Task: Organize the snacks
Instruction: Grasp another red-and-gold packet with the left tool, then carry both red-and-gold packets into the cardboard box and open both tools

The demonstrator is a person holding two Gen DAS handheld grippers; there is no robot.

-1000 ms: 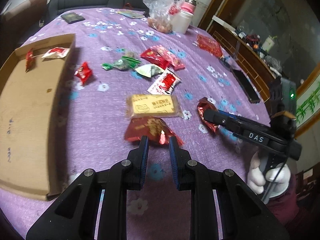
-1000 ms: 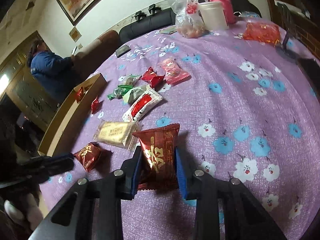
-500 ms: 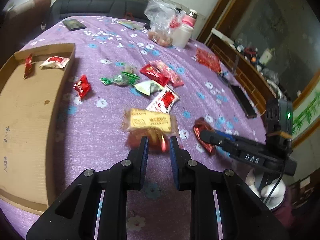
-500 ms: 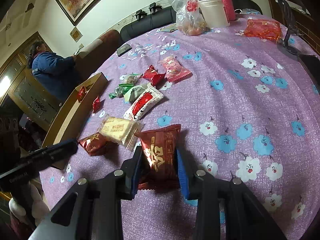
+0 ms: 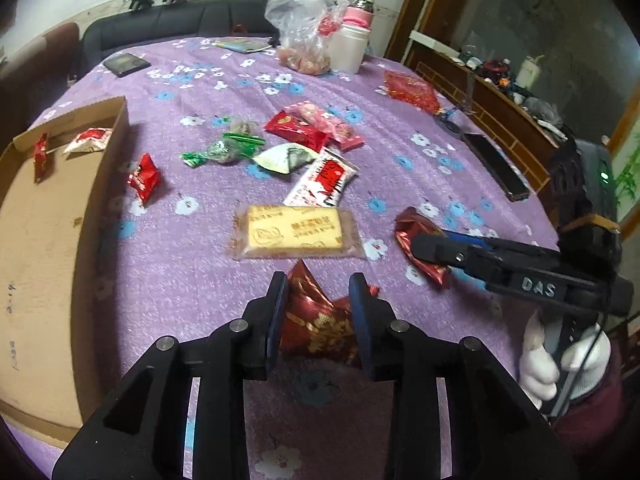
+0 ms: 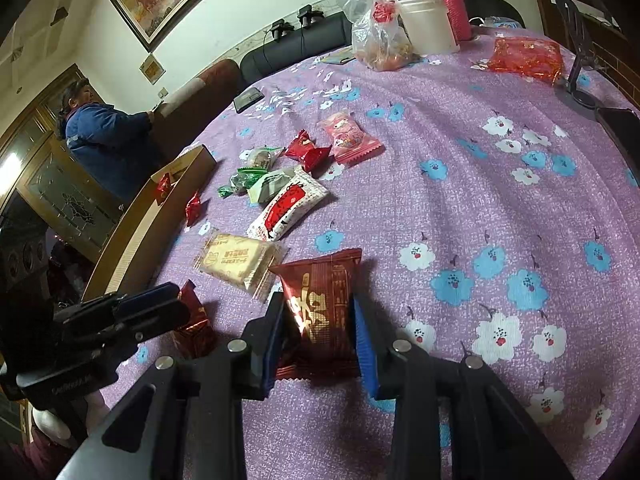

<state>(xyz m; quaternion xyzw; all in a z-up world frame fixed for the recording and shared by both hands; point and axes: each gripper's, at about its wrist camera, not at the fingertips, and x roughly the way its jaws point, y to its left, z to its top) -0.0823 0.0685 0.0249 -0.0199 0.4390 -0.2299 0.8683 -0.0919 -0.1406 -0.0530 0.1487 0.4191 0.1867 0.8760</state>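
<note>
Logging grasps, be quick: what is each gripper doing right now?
Left gripper: jaws either side of a crumpled dark red packet, grip cannot be told.
Right gripper: shut on a dark red snack packet.

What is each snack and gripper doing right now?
left gripper: around a crinkled red packet, grip unclear.
right gripper: shut on dark red packet.
yellow biscuit pack: flat on the cloth, untouched.
cardboard box: open, two snacks inside.
white tub: upright.
</note>
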